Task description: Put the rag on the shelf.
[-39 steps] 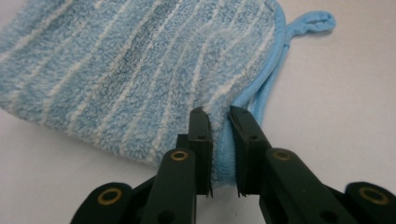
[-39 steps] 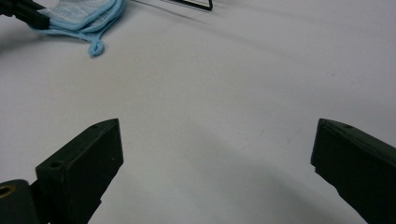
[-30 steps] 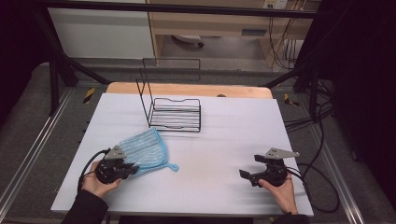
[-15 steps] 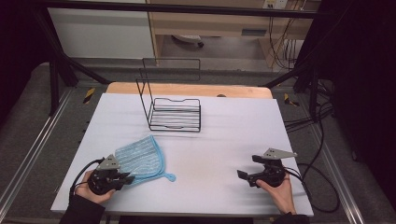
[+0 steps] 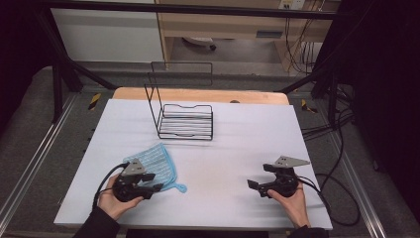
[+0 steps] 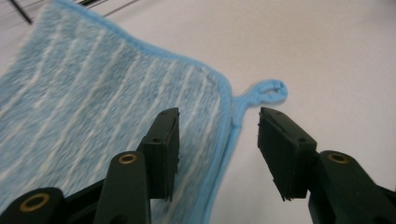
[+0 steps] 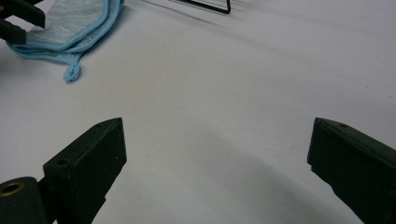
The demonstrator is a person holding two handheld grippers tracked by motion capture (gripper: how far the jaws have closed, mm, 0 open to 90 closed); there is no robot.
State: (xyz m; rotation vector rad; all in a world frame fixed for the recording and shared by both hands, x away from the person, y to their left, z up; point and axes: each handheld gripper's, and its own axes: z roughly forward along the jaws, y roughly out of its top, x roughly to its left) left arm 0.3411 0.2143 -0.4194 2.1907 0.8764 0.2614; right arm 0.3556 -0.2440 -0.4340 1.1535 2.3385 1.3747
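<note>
A light blue striped cloth (image 5: 151,161) lies flat on the white table at the near left, its hanging loop (image 5: 181,188) pointing right. My left gripper (image 5: 153,182) sits at the cloth's near corner. In the left gripper view its jaws (image 6: 217,116) have just been opening. The cloth's hemmed edge (image 6: 224,140) lies between them without either pad pressing on it, and the loop (image 6: 268,88) lies just ahead. My right gripper (image 5: 258,176) rests at the near right, wide open (image 7: 217,126) over bare table with nothing between its jaws.
A black wire rack (image 5: 185,121) with a tall back frame stands at the middle back of the white table cover (image 5: 237,148). Cables trail off the table's right side (image 5: 327,193). From the right gripper view the cloth (image 7: 70,23) lies far to the upper left.
The left gripper dragged the cloth a little toward the near edge, then opened its jaws and let go of it. The right gripper has stayed in place.
</note>
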